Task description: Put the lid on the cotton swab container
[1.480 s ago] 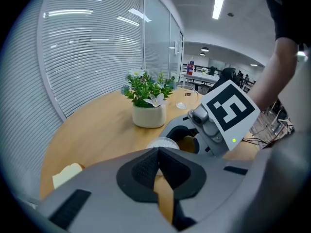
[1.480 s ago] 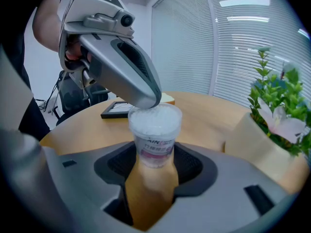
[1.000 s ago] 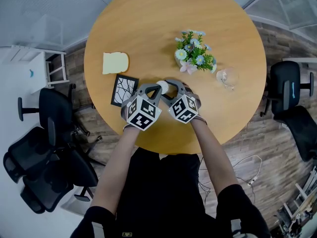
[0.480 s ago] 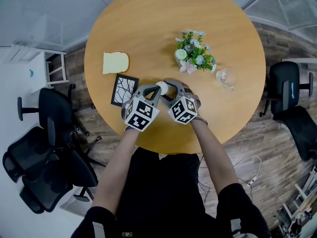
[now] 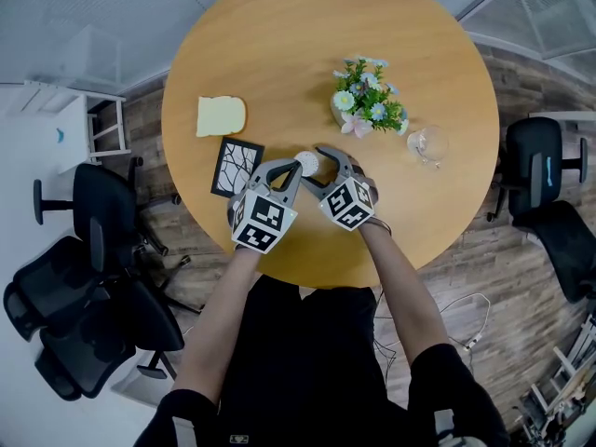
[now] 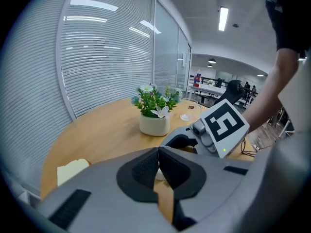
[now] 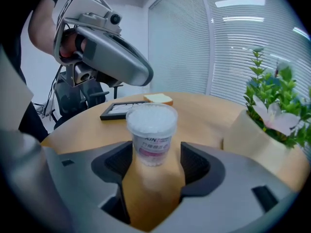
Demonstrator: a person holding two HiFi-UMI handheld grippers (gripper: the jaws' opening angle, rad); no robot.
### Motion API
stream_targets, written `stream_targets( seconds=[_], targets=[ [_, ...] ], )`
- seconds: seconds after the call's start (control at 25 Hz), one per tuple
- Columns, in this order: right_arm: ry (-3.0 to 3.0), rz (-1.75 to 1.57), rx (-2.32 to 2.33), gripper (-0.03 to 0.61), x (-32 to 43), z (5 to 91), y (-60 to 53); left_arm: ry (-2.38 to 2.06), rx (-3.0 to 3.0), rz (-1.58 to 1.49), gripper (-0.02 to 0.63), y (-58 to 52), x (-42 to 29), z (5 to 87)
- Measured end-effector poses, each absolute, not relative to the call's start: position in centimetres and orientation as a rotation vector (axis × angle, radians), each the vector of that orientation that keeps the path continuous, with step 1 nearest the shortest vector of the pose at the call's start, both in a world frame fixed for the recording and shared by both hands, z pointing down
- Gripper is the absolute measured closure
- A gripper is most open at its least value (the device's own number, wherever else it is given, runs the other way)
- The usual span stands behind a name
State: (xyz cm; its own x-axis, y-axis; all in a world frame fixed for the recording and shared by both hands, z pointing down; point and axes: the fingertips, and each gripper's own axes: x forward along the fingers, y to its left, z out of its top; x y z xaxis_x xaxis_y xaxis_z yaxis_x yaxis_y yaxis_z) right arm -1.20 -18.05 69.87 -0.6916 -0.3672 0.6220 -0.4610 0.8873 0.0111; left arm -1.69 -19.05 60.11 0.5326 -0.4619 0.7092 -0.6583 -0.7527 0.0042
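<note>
- Cotton swab container [image 7: 151, 130] stands upright on the round wooden table [image 5: 279, 54], near the edge closest to the person, with both grippers drawn in around it.
- Right gripper [image 7: 155, 171] has just been opening. Its jaws are spread wide, with the container between them and a gap on either side, so neither pad touches it.
- Left gripper [image 6: 158, 165] has its jaws pressed together with nothing visible between the pads. It hangs just above and beside the container's top.
- A clear band round the top looks like the lid [image 7: 151, 108] already seated over the white swab tips, though I cannot be sure.
- Handling, as I judge it: the tub is thin clear plastic, very light and smooth-walled, so it is likely to slip or buckle under a hard squeeze. It is tall and narrow, so a push on the lid could tip it.
- The best hold is a gentle one across the side wall at label height.
- Dark letters "AIN" can be read on the label above a pink band; the smaller print is too fine to read.
</note>
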Motion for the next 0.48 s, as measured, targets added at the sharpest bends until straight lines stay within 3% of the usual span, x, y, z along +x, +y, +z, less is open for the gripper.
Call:
stream_targets(
  seconds=[0.32,0.44,0.48],
  targets=[
    [-2.383,0.243,0.697,0.301,2.2,67.0,-15.8,-1.050,2.453,0.886,0.607,-17.3,-4.6,59.6],
    [-2.375,0.268,0.752,0.409,3.6,65.0,-14.3,-1.058,2.433,0.866,0.607,-15.8,-5.9,59.4],
    [-2.382,0.272,0.759,0.473,3.9,64.3,-13.8,-1.057,2.431,0.857,0.607,-15.4,-6.2,59.4]
  ],
)
